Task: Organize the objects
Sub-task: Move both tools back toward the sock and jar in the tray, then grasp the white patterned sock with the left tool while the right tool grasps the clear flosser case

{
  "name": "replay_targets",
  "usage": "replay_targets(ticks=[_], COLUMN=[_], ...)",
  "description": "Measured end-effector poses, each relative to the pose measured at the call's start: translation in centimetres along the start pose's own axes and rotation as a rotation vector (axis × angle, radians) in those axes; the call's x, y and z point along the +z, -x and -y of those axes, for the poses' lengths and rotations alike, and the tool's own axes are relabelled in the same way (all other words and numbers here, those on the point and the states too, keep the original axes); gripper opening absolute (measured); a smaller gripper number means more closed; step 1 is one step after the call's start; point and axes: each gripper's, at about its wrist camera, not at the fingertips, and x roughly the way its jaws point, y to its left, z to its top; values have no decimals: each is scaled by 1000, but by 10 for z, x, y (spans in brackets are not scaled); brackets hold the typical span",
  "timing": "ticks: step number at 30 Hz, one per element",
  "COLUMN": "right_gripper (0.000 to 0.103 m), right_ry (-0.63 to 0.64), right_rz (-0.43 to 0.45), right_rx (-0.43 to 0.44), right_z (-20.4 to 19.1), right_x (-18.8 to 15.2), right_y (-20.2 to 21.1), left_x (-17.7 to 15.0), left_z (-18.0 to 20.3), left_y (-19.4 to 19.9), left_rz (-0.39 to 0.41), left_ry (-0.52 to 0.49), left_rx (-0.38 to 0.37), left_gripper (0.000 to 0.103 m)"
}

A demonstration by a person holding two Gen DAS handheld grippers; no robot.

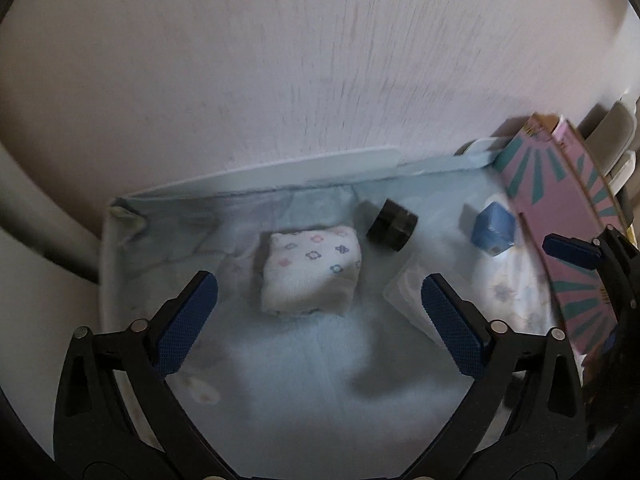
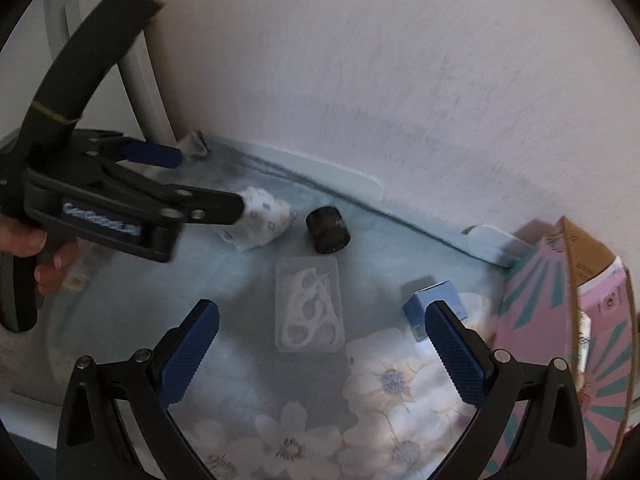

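A folded white cloth with small flower prints (image 1: pixel 310 270) lies on the pale blue floral sheet (image 1: pixel 304 364). My left gripper (image 1: pixel 320 300) is open, just in front of the cloth, which sits between and beyond its fingertips. The right wrist view shows the left gripper (image 2: pixel 208 180) from the side, one finger over the cloth (image 2: pixel 262 222). A black cylinder (image 1: pixel 392 225) (image 2: pixel 329 230) lies right of the cloth. A clear flat packet with white picks (image 2: pixel 310 308) and a small blue box (image 1: pixel 493 232) (image 2: pixel 430 306) lie further right. My right gripper (image 2: pixel 322 328) is open and empty above the packet.
A pink box with teal rays (image 1: pixel 560 236) (image 2: pixel 560 340) stands at the right edge of the sheet. A pale wall (image 1: pixel 300 60) rises directly behind. White rails (image 2: pixel 320 168) run along the back edge. A hand (image 2: pixel 28 248) holds the left gripper's handle.
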Motion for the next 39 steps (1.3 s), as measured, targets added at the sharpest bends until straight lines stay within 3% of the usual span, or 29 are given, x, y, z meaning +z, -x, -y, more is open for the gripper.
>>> replay_targets(ticks=[6, 14, 23, 30, 39], right_gripper=[100, 91, 74, 61, 50], right_ry=[47, 13, 9, -1, -5], right_rz=[-1, -27, -53, -69, -84], right_rx=[-19, -4, 15, 19, 38], right_z=[-14, -7, -5, -1, 0], right_x=[-6, -5, -2, -1, 0], right_y=[-28, -54, -69, -75, -76], left_x=[0, 1, 0, 1, 0], left_z=[-4, -2, -1, -1, 1], left_y=[-32, -51, -61, -63, -62], left_rz=[-17, -9, -31, -41, -45], left_ry=[7, -28, -55, -57, -74], left_rx=[-4, 7, 3, -21, -23], left_gripper=[98, 95, 84, 67, 63])
